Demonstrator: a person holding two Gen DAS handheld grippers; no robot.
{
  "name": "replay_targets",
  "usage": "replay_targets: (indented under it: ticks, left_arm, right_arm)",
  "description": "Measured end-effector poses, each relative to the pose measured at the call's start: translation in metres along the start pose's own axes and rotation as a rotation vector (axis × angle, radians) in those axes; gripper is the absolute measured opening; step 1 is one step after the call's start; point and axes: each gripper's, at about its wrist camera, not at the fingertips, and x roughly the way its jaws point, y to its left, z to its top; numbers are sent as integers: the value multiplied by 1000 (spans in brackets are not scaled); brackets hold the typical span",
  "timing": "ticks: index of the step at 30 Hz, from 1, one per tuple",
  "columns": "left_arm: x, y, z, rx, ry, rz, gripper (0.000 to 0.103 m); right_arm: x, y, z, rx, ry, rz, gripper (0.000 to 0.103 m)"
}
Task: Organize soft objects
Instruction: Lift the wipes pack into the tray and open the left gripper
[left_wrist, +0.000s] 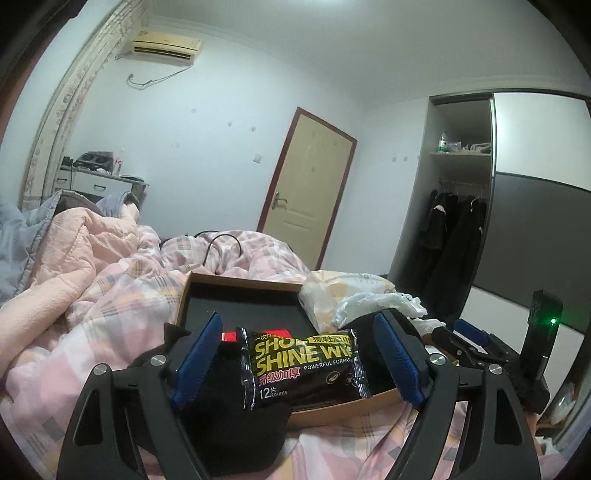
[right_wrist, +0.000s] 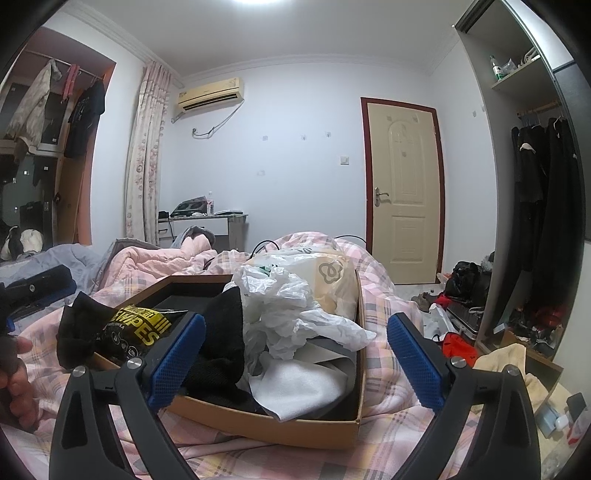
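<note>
Though white plastic bags (right_wrist: 295, 314) already fill the brown cardboard box (right_wrist: 280, 424) on the bed (right_wrist: 388, 450), the black shoe-wipes packet (left_wrist: 303, 365) straddles its rim, unpinched between the spread left gripper (left_wrist: 299, 365); the right gripper (right_wrist: 295, 365) gapes empty.

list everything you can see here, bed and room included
brown cardboard box: one, black lining, open, on the bed
black shoe-wipes packet: one, yellow lettering, over the box's edge, between the left fingers
black knit cloth: at least one, draped over the box's edge
crumpled white plastic bag: one, in the box
cream printed bag: one, at the box's far end
white foam sheet: one, in the box's near corner
pink plaid quilt: one, covering the bed
cream door: one, red frame, shut
cream air conditioner: one, high on the wall
dark coats: several, hanging in the wardrobe
left gripper: blue fingers, open
right gripper: blue fingers, open, around the box's near corner
</note>
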Motion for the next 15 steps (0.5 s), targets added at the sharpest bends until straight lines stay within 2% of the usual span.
replay_targets:
  ticks: [15]
  left_arm:
    - [-5, -2, 0, 16, -33, 6, 82]
  right_arm:
    - [1, 2, 0, -19, 5, -4, 102]
